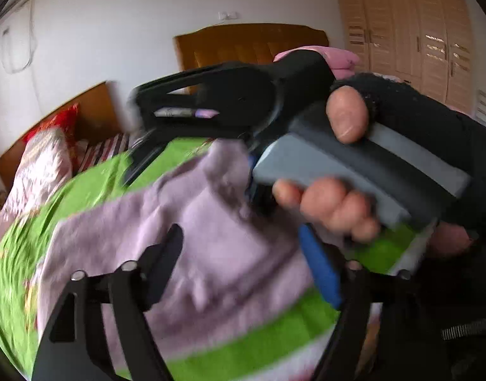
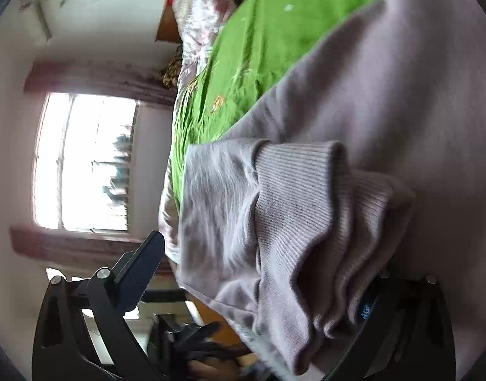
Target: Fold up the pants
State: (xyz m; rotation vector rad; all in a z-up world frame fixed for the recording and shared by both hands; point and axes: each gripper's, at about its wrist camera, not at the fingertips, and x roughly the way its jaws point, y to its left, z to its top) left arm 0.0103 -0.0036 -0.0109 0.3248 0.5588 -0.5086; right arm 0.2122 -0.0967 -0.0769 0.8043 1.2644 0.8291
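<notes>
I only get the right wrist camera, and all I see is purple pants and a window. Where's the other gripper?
Observer: The left gripper hovers open above the pants, with nothing between its fingers.
Operator: Who's holding my gripper?
Observer: A hand in a black fingerless glove grips the right gripper by its grey handle.
Operator: What's on the far side of the room?
Observer: A tall light wooden wardrobe, to the right of a brown headboard.
</notes>
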